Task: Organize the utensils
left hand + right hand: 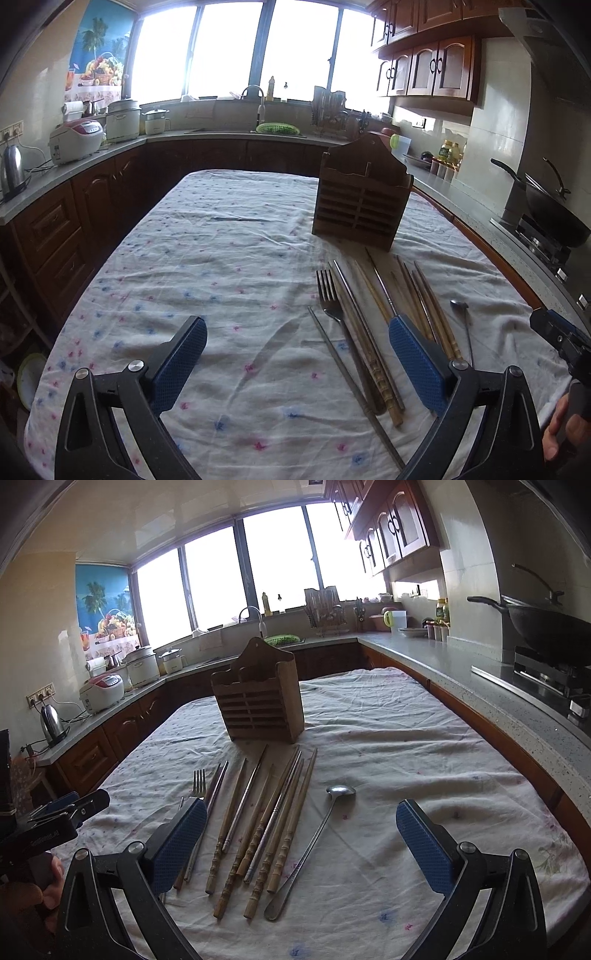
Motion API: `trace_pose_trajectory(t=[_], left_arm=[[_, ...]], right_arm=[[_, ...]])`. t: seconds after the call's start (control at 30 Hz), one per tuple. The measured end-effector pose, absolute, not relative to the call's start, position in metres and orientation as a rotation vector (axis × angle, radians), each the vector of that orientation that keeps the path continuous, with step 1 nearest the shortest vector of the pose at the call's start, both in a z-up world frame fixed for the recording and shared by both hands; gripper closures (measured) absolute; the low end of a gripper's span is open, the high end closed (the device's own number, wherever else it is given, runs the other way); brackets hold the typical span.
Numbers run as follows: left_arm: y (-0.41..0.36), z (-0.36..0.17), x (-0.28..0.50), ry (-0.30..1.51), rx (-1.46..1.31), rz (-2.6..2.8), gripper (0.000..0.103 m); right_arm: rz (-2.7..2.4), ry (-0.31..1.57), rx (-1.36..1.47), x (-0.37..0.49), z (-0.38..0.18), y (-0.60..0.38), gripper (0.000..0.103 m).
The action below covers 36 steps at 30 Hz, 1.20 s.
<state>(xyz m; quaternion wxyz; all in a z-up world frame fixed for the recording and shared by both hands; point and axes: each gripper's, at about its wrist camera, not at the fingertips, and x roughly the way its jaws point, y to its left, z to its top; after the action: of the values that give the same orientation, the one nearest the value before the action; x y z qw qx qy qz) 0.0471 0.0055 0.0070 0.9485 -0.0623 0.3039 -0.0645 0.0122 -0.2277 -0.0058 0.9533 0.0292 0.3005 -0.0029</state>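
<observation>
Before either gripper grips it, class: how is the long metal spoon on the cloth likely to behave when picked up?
The spoon looks like polished metal, so probably stiff and slippery. Its thin handle lies flat on the tablecloth, so pinching may be awkward. The bowl end may tip it downward.

Kitchen, U-shaped grey worktop [424, 653] over dark wood cabinets [48, 229]. Big windows [229, 48] at the far end, blown out, strong backlight. Wood upper cabinets [428, 66] on the right wall. Fruit poster [99, 48] on the left. Rice cooker [75, 140], kettle [13, 168], wok [546, 627] on the stove. White floral cloth [221, 258] covers the counter.
</observation>
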Motion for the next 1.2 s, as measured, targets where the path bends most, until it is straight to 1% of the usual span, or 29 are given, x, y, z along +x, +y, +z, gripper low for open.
trace_pose_trajectory(t=[0.03, 0.07, 0.1, 0.13, 0.17, 0.23, 0.27, 0.33, 0.37, 0.43, 0.57, 0.73, 0.8, 0.83, 0.93, 1.03, 1.07, 1.1, 1.13, 1.17, 1.2], left_arm=[[0.005, 0.007, 0.055, 0.634, -0.123, -0.146, 0.008], [0.003, 0.007, 0.062, 0.648, -0.118, -0.158, 0.012], [0.002, 0.007, 0.069, 0.662, -0.115, -0.172, 0.015], [0.001, 0.006, 0.077, 0.682, -0.111, -0.190, 0.019], [0.001, 0.005, 0.085, 0.700, -0.109, -0.203, 0.025], [0.000, 0.003, 0.099, 0.732, -0.111, -0.230, 0.030], [0.000, 0.001, 0.107, 0.748, -0.115, -0.245, 0.033], [0.001, -0.003, 0.121, 0.778, -0.125, -0.263, 0.037], [0.000, -0.006, 0.130, 0.792, -0.125, -0.269, 0.040], [0.002, -0.012, 0.144, 0.822, -0.134, -0.277, 0.044], [0.001, -0.021, 0.176, 0.859, -0.147, -0.282, 0.048], [-0.006, -0.036, 0.216, 0.905, -0.126, -0.311, 0.054], [-0.007, -0.042, 0.228, 0.922, -0.127, -0.321, 0.061], [-0.007, -0.045, 0.234, 0.935, -0.129, -0.330, 0.066], [-0.011, -0.056, 0.248, 0.972, -0.134, -0.364, 0.068], [-0.017, -0.059, 0.256, 0.967, -0.113, -0.378, 0.068], [-0.018, -0.059, 0.258, 0.968, -0.114, -0.382, 0.072], [-0.018, -0.060, 0.259, 0.971, -0.120, -0.389, 0.078], [-0.018, -0.061, 0.260, 0.976, -0.133, -0.406, 0.084], [-0.018, -0.061, 0.259, 0.976, -0.143, -0.416, 0.086], [-0.018, -0.060, 0.258, 0.974, -0.139, -0.418, 0.089]], right_arm=[[-0.003, 0.626, 0.074, 0.016, -0.008, -0.231, 0.000], [-0.003, 0.639, 0.078, 0.021, -0.009, -0.233, 0.001], [-0.002, 0.660, 0.092, 0.026, -0.012, -0.236, 0.002], [0.002, 0.680, 0.109, 0.031, -0.015, -0.239, 0.005], [0.011, 0.711, 0.140, 0.036, -0.018, -0.243, 0.007], [0.022, 0.740, 0.168, 0.045, -0.023, -0.248, 0.014], [0.028, 0.756, 0.187, 0.050, -0.027, -0.250, 0.016], [0.035, 0.785, 0.208, 0.058, -0.032, -0.252, 0.024], [0.040, 0.802, 0.225, 0.062, -0.035, -0.253, 0.026], [0.049, 0.827, 0.242, 0.068, -0.041, -0.254, 0.034], [0.068, 0.883, 0.270, 0.080, -0.053, -0.258, 0.039], [0.056, 0.948, 0.299, 0.096, -0.068, -0.267, 0.050], [0.060, 0.963, 0.305, 0.101, -0.071, -0.269, 0.051], [0.064, 0.971, 0.309, 0.103, -0.073, -0.269, 0.052], [0.073, 1.000, 0.337, 0.110, -0.081, -0.272, 0.055], [0.083, 0.993, 0.338, 0.113, -0.083, -0.271, 0.056], [0.088, 0.992, 0.342, 0.114, -0.083, -0.272, 0.056], [0.091, 0.990, 0.348, 0.116, -0.084, -0.272, 0.058], [0.091, 0.992, 0.352, 0.118, -0.085, -0.273, 0.068], [0.087, 0.996, 0.356, 0.119, -0.086, -0.274, 0.075], [0.088, 1.006, 0.369, 0.121, -0.088, -0.276, 0.093]])
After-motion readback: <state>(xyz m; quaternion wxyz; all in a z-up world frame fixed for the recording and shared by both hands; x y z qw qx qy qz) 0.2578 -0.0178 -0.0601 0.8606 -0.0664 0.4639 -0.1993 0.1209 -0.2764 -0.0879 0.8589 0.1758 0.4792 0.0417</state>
